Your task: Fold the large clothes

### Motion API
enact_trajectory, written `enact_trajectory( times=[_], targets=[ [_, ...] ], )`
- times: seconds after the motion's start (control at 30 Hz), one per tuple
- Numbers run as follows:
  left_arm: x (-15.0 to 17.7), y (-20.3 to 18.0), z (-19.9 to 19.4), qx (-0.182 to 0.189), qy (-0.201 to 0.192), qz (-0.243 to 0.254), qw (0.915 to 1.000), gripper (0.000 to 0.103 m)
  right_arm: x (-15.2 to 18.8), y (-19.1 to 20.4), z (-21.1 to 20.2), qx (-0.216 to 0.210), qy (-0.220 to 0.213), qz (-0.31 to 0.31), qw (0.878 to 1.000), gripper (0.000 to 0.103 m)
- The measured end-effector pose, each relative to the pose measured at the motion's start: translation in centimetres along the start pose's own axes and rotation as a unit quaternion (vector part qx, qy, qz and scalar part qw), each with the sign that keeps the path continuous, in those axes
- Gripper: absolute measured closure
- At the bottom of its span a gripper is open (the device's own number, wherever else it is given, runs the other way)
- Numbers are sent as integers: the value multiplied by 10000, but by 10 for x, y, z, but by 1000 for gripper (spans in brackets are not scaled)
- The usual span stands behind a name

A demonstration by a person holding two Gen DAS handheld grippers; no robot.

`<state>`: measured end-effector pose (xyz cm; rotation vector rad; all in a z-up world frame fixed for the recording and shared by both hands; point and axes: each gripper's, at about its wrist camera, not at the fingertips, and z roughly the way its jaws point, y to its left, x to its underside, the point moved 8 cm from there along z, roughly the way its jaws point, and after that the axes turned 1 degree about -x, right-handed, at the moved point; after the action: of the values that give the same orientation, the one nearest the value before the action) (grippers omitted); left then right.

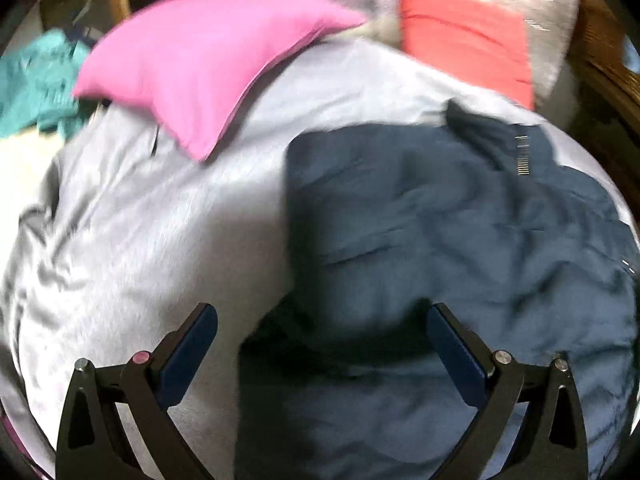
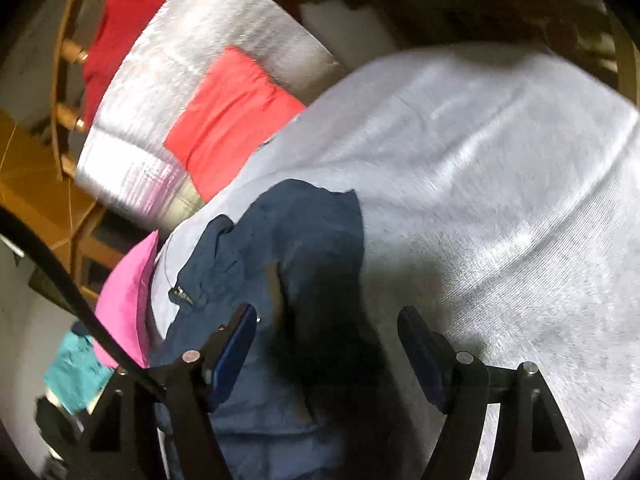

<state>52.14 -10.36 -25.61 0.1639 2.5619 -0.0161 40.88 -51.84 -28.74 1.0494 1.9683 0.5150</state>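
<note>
— So, where's the garment?
— On the pale grey bedsheet: navy shirt, folded edge mid-bed, open sheet on both sides. Pink pillow touches the far edge.
— Claws?
— Left gripper and right gripper both released, empty.

Wide bare stretches of pale grey sheet lie to one side of the navy garment — room for a tool to pass low. Beyond the garment, a pink pillow and a coral folded cloth crowd the bed's far end, with wooden rails behind — a teal cloth sits off the pillow's side.
</note>
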Motion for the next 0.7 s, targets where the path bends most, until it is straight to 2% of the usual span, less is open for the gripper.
enact_trajectory(
  times=[0.13,0.17,0.23,0.27,0.33,0.43,0.5,0.6,0.7],
  targets=[
    [6,1,15,248,239,-198,9992,0,5,-1,23,8,199,47,9998,32],
    [7,-1,17,328,285,-222,9988,0,9,-2,29,56,296,50,9995,40],
    [8,-8,19,511,350,-218,9978,0,17,-4,42,202,520,86,9984,49],
    [10,-11,19,521,350,-194,9978,0,18,-3,43,236,469,49,9986,57],
    [8,-15,16,465,294,-90,9984,0,18,9,40,58,518,-16,9986,65],
    [4,-16,9,444,193,-61,9988,0,15,29,26,-11,252,-289,9993,65],
    [4,-12,14,288,254,-91,9992,0,15,33,26,70,211,-423,9989,65],
    [11,-7,25,391,542,-141,9977,0,25,13,45,482,532,-280,9970,64],
    [7,-4,18,351,503,-155,9980,0,24,16,41,499,515,-248,9971,64]
  ],
)
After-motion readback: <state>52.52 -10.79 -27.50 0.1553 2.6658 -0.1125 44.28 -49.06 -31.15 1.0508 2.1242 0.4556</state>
